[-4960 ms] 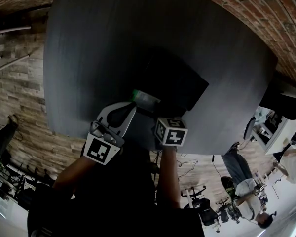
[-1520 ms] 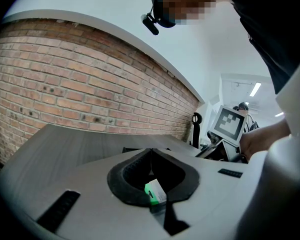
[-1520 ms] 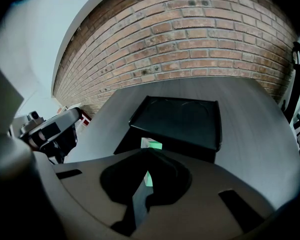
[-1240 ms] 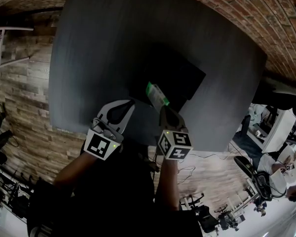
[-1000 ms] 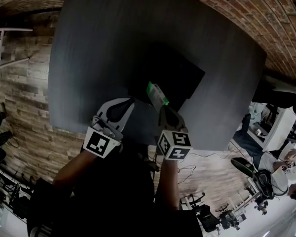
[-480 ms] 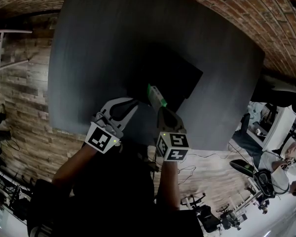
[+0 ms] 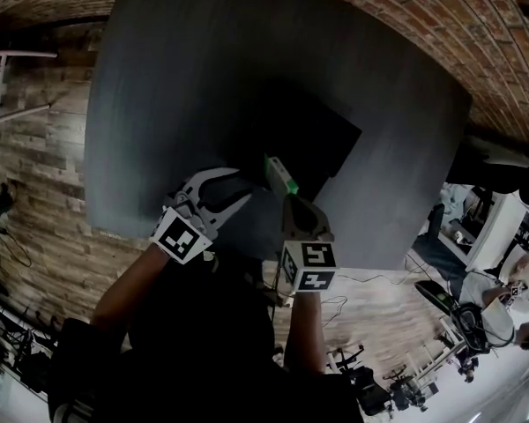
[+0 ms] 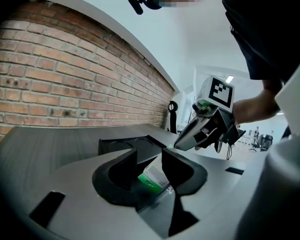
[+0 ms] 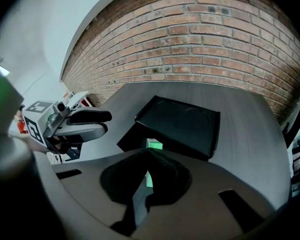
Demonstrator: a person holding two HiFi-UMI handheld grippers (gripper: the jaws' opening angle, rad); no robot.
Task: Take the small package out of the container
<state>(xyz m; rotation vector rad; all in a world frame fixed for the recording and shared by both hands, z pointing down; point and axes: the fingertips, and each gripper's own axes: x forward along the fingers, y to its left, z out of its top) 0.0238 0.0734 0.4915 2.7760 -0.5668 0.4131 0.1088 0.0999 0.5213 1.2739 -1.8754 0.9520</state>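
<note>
Right tongs (image 7: pixel 286 199) are clenched on the small package (image 7: pixel 280 174), a green and white packet held upright, lifted above the dark table (image 7: pixel 176 77) by the near corner of the black container (image 7: pixel 331 144). Left tongs (image 8: pixel 150 160) have just been opening. Their jaws stand apart, and the package seems to sit in the gap, unpressed, though that view is dim.
</note>
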